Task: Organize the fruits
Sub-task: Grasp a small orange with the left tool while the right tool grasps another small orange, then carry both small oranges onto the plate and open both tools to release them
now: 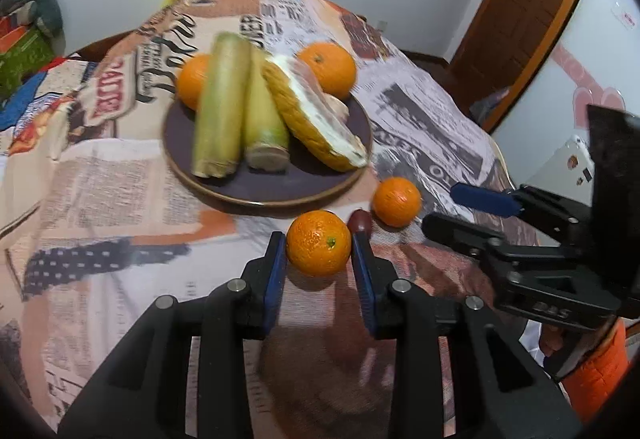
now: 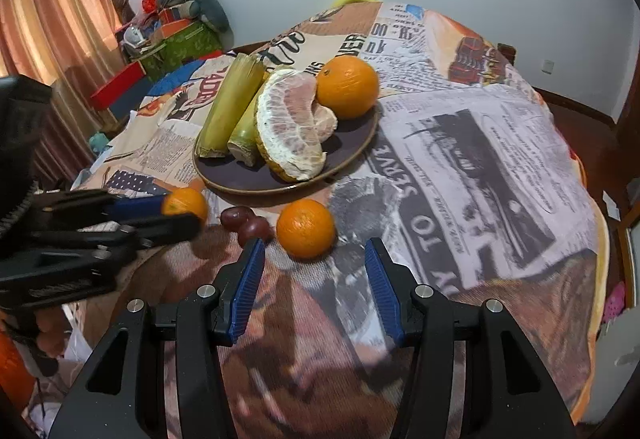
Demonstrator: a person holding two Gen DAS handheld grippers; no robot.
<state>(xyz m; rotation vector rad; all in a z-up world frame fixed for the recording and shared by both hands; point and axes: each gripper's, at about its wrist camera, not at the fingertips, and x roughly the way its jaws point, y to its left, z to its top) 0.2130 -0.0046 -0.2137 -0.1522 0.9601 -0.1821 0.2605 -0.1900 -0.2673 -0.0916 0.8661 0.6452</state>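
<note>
Newsprint tablecloth (image 1: 420, 111), plate (image 1: 260, 191) upper-mid w/ 2 oranges already; my left gripper (image 1: 319, 243) clamps orange (image 1: 319, 249) bottom-center, right gripper (image 2: 315, 259) wide, empty, other orange (image 2: 305, 227) & grapes (image 2: 246, 223) left.

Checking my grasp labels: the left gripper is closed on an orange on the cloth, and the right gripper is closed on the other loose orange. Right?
Not quite. The right gripper is open and empty; its orange lies beyond the fingertips, as the right wrist view shows. The left gripper does grip its orange.

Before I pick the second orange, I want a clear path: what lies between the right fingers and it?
Only bare tablecloth, seen in the right wrist view; the orange sits just ahead.
</note>
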